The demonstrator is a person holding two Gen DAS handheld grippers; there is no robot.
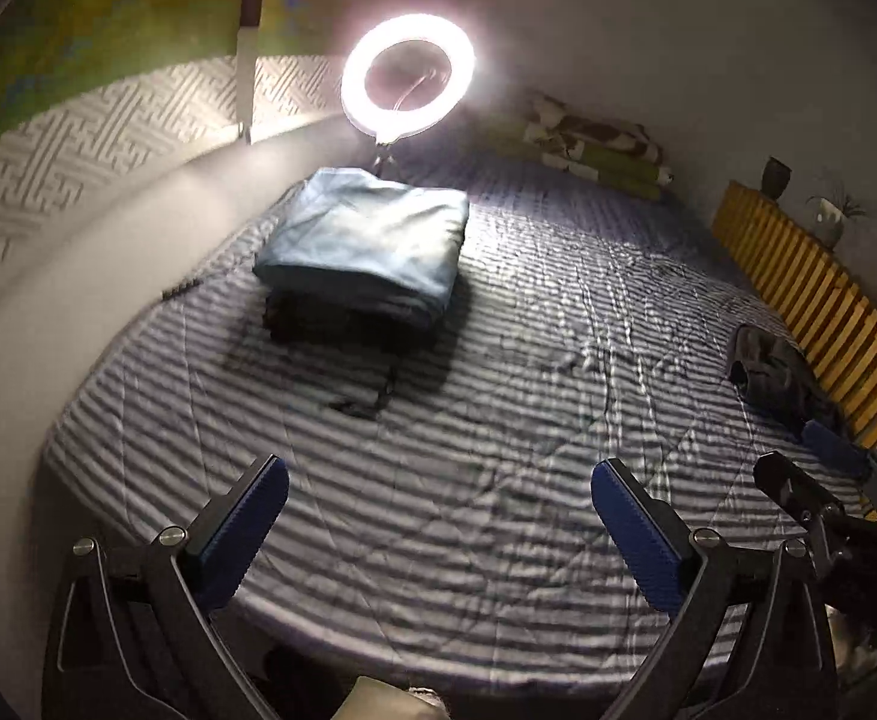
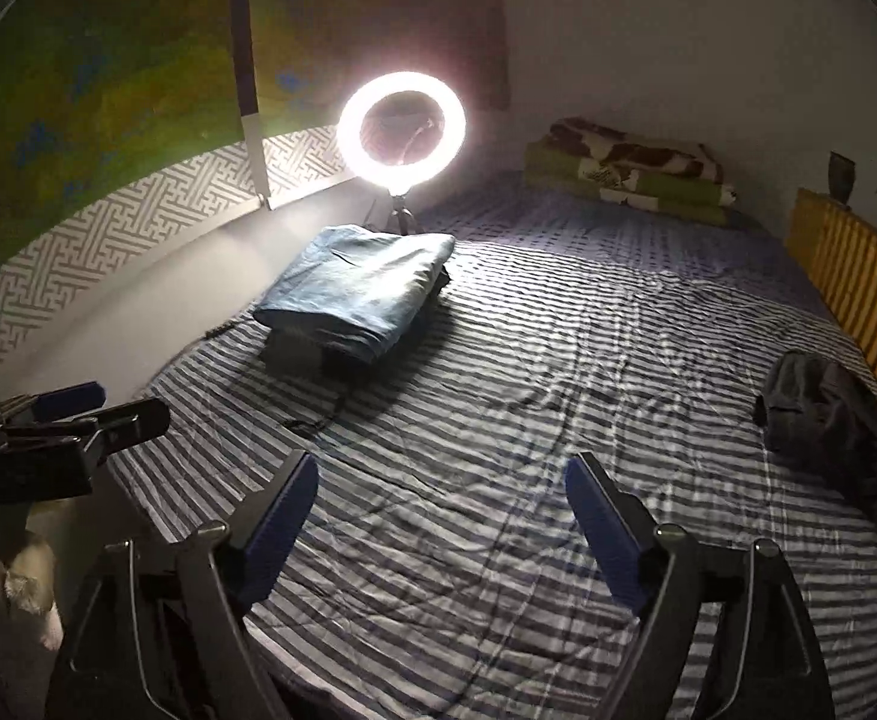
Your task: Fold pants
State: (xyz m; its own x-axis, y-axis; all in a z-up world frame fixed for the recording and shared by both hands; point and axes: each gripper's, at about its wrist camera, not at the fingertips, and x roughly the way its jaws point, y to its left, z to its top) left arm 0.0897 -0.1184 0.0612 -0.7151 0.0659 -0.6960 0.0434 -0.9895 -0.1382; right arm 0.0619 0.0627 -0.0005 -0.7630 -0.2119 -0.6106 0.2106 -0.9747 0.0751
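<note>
Folded blue pants [image 1: 366,240] [image 2: 357,288] lie on top of a darker folded pile at the far left of the striped bed, just in front of the ring light. A crumpled dark garment [image 1: 777,378] [image 2: 828,420] lies at the bed's right edge. My left gripper [image 1: 441,486] hangs over the near part of the bed, jaws wide apart and empty. My right gripper [image 2: 441,480] is likewise open over the sheet with nothing between its blue pads [image 2: 600,528]. Each gripper shows at the side of the other's view: the right gripper [image 1: 822,468] and the left gripper [image 2: 102,408].
A bright ring light [image 1: 408,75] [image 2: 401,129] on a small tripod stands at the far side of the bed, its cable [image 1: 372,402] trailing over the striped sheet [image 1: 528,360]. Rolled blankets [image 2: 624,171] lie by the far wall. A yellow slatted rail [image 1: 816,306] runs along the right.
</note>
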